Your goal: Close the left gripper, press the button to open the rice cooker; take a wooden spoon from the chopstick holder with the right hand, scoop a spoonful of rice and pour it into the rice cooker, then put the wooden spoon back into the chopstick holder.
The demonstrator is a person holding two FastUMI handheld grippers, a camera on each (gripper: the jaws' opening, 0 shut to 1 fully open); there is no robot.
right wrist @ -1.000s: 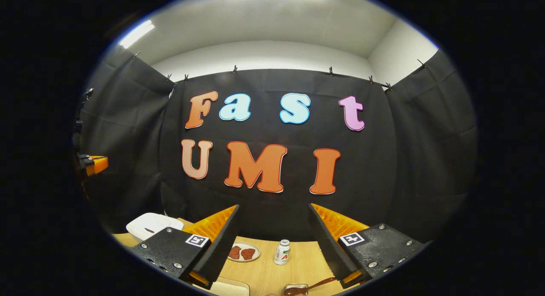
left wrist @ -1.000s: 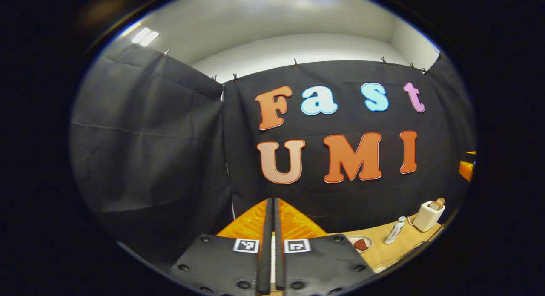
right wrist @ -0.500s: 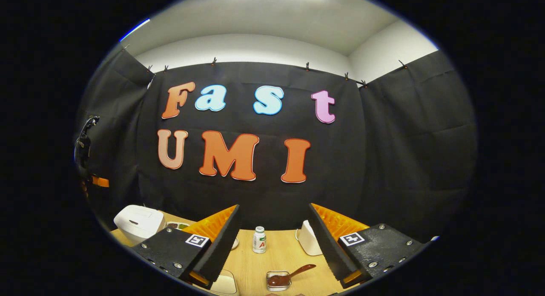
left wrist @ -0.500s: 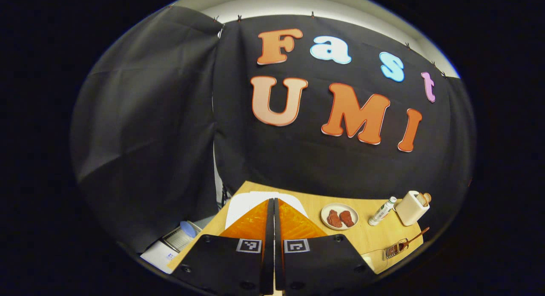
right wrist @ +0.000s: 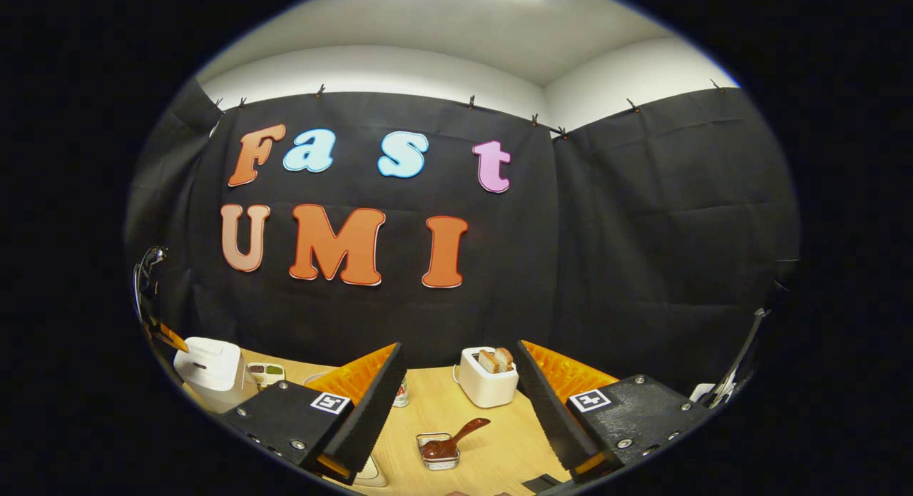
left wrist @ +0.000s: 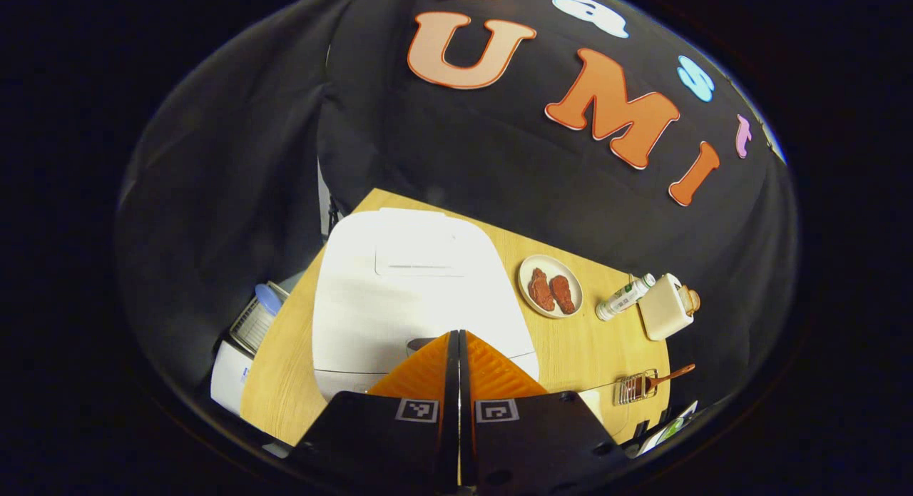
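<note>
Left gripper (left wrist: 458, 339) pinched together, empty, over rigid, heavy-looking cooker (left wrist: 414, 289); press button (left wrist: 422, 344) at near edge. Right gripper (right wrist: 460, 389) wide, empty.

Left claw (left wrist: 458, 346) tips down from the wall toward the surface (left wrist: 285, 367), now over the white rice cooker (left wrist: 414, 289) front edge. Right claw (right wrist: 456, 396) swings right: toaster (right wrist: 487, 377) comes between its fingers, rice cooker (right wrist: 207, 364) slides far left.
</note>
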